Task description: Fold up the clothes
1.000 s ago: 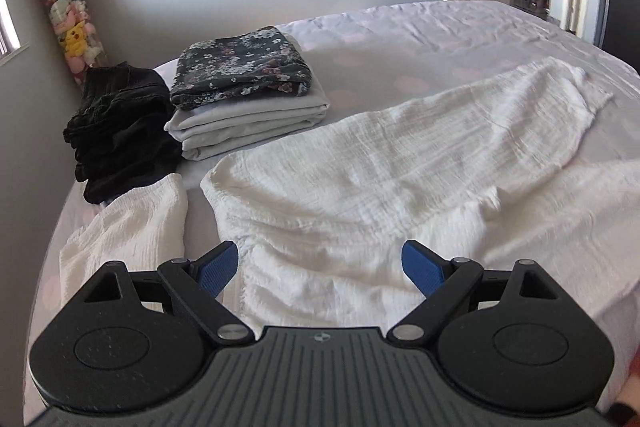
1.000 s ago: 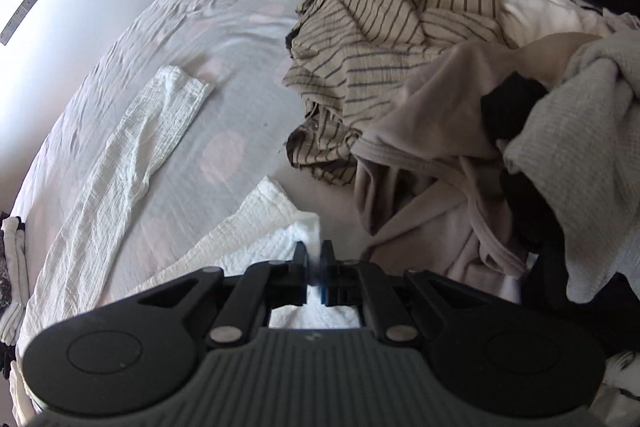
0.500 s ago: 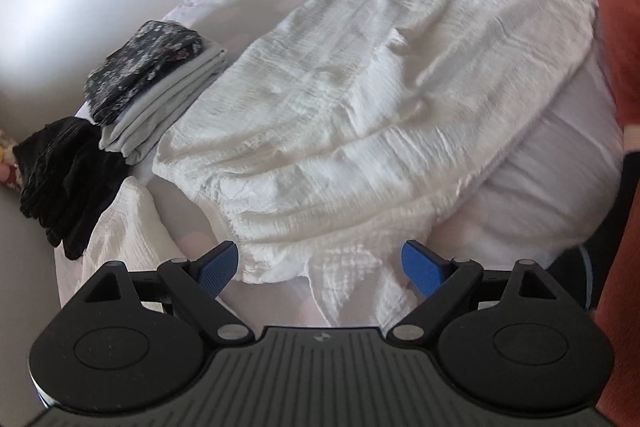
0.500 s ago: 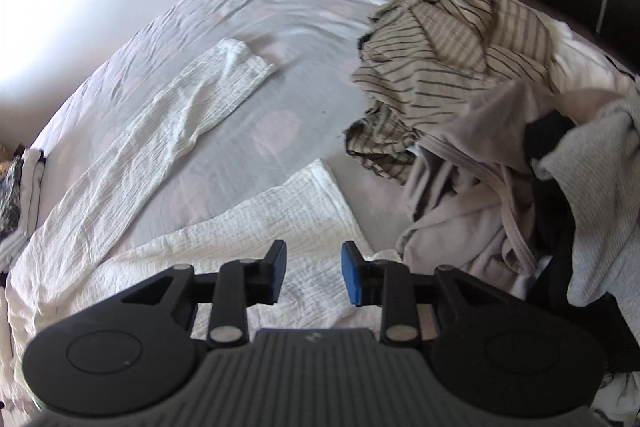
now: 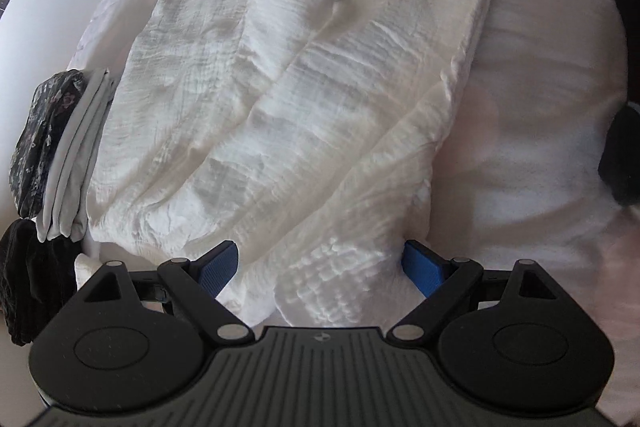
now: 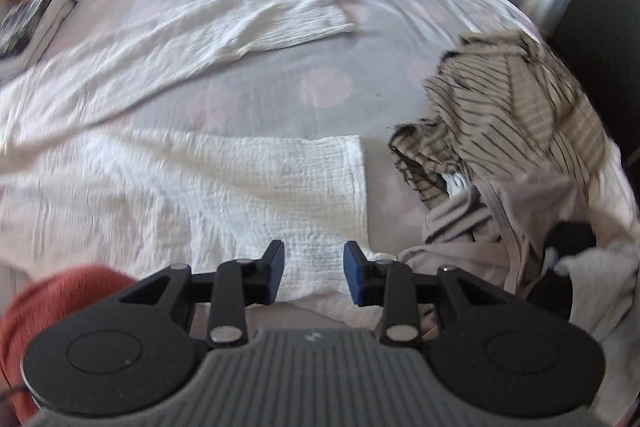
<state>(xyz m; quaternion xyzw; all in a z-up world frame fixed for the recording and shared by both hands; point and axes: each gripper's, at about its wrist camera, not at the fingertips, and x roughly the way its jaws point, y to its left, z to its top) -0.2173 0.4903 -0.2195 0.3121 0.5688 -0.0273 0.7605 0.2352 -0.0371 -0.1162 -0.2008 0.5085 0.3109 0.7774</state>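
Observation:
A white crinkled garment (image 5: pixel 288 99) lies spread on the bed. My left gripper (image 5: pixel 320 267) is open, low over the garment's near edge, and bunched fabric sits between its blue fingers. In the right wrist view the same garment (image 6: pixel 200 187) shows its two sleeves; one sleeve (image 6: pixel 280 15) stretches toward the far side. My right gripper (image 6: pixel 314 267) is open just above the nearer sleeve's cuff and holds nothing.
A folded stack with a dark floral piece on top (image 5: pixel 52 139) and a black folded garment (image 5: pixel 24 275) lie at the left. A pile of unfolded clothes with a striped shirt (image 6: pixel 516 119) lies to the right. The bed sheet (image 6: pixel 320 95) has pale pink dots.
My right gripper let go of the white sleeve, opened and swung left. My left gripper tilted down and came in close over the garment's edge, still open.

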